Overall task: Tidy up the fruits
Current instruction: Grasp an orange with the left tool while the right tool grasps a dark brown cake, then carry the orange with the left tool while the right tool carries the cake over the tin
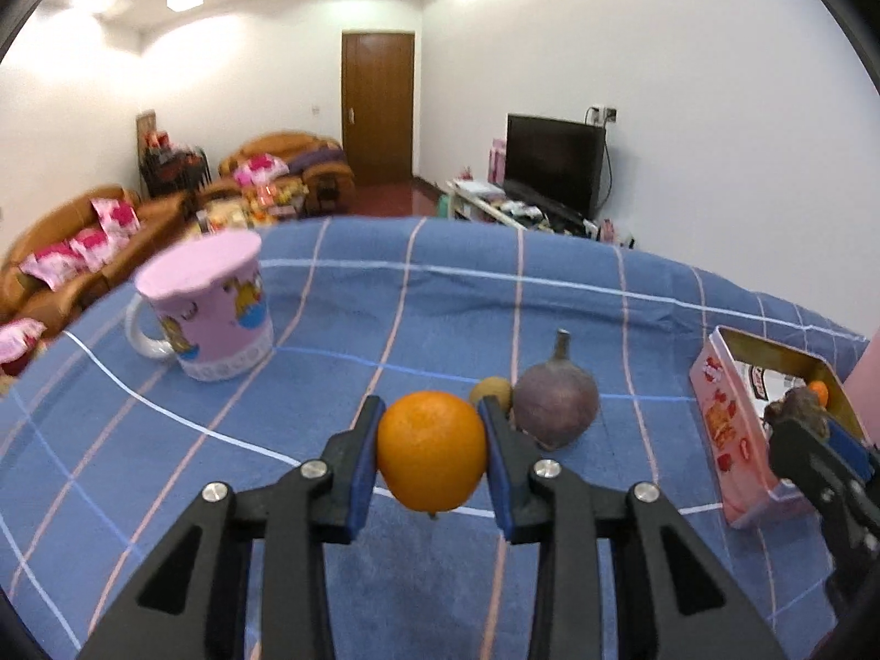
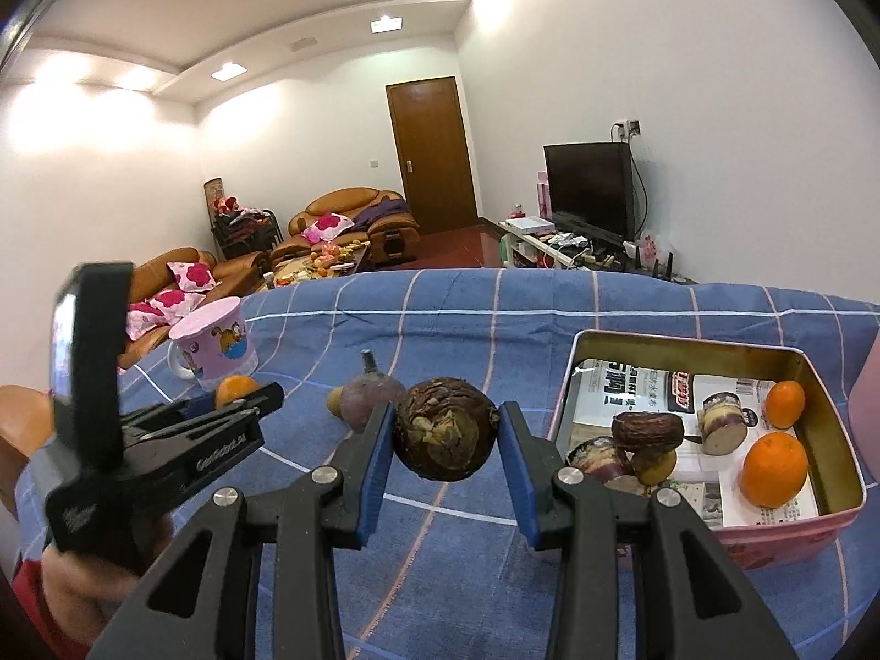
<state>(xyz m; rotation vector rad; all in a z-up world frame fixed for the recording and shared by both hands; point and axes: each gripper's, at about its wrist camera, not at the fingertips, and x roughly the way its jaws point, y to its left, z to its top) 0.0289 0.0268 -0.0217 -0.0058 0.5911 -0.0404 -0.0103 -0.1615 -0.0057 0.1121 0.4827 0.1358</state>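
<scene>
Left claw (image 1: 432,459) clamped on orange (image 1: 432,451), lifted off cloth. Right claw (image 2: 446,440) clamped on brown fruit (image 2: 446,429). Tin (image 2: 825,440) right of both claws; carry level, release low inside.

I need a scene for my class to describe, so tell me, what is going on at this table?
A person is sorting fruit on a blue checked cloth with two handheld grippers. The left gripper is shut on a round orange; the right gripper is shut on a dark brown wrinkled fruit. An open pink tin box already holds oranges and other fruit. A purple stemmed fruit and a small yellowish-brown fruit lie on the cloth, with a pink mug behind.
</scene>
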